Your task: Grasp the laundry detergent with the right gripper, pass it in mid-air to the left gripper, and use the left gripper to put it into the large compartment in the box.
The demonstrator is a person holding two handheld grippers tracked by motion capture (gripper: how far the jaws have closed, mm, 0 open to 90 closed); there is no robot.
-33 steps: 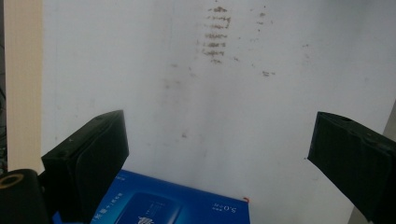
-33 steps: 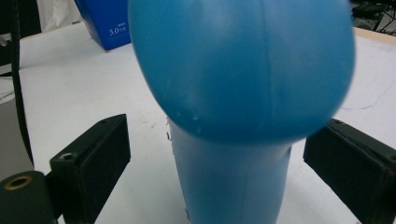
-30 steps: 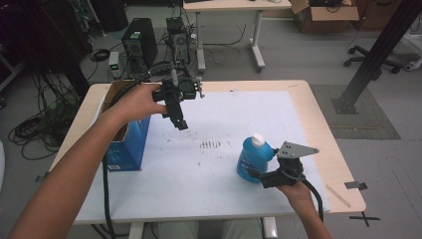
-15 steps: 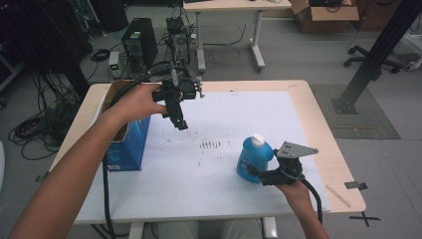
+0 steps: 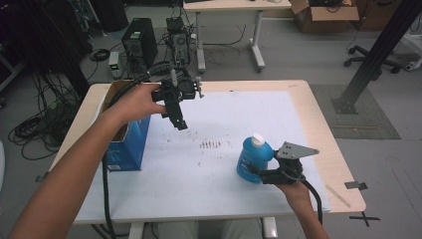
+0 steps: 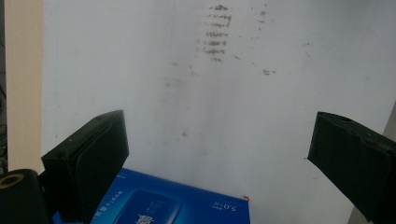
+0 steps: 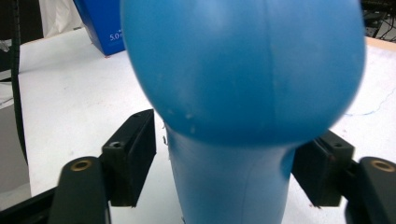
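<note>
Below the raised left gripper (image 5: 180, 122) — jaws spread wide, holding nothing — lies the white table (image 5: 219, 199), with the blue box (image 5: 130, 144) just beneath it, while the right gripper (image 5: 256, 171) is clamped around the upright blue bottle (image 5: 253, 159) — low on its body.

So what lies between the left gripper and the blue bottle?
Bare white table cover with a patch of dark smudges, seen in the high view between left gripper and blue bottle.
</note>
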